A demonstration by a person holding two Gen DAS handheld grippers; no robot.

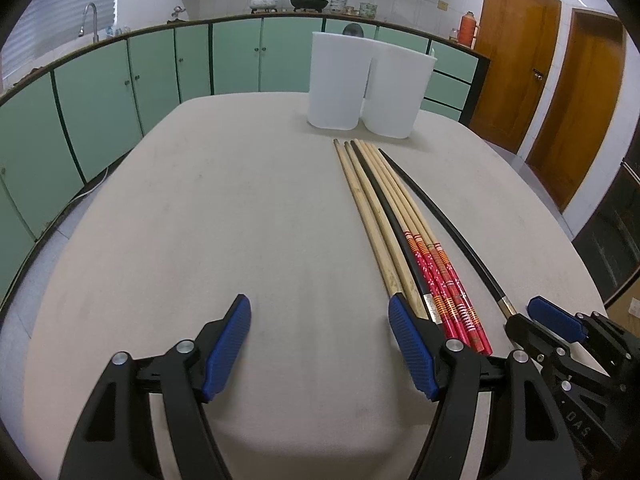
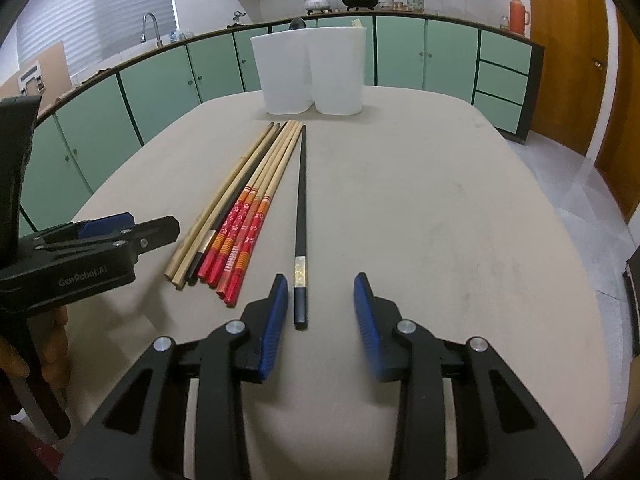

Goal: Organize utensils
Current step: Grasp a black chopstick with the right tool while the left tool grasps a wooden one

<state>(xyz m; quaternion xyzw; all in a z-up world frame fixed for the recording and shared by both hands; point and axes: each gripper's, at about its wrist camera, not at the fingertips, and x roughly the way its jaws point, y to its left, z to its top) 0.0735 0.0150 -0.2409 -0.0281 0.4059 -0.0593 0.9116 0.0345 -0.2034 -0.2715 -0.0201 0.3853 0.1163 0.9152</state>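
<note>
Green cabinet fronts curve round behind the beige table, with a sink tap and pots on the counter above them and wooden doors off to one side. I take the white twin-cup holder at the far end of the table as my landmark.

Just short of the holder, on my side of it, lies a bundle of chopsticks, tips toward the holder and butts toward me: two plain wooden ones, one black one and several with red-and-orange patterned handles, all touching side by side. A single black chopstick lies apart from the bundle, also pointing at the holder, with a pale metal band near its butt. Something dark and something pale stick up above the holder's rim; I cannot tell what they are.

My right gripper is low over the table at the end of the chopsticks farthest from the holder. Its jaws are apart, and the butt of the single black chopstick sits between them, close beside one blue pad, with a clear gap to the other pad. Whether that near pad touches it I cannot tell; it is not clamped.

My left gripper is above bare table beside the bundle's butts, jaws wide apart with nothing between them. One of its fingers overlaps the wooden ends in view.
</note>
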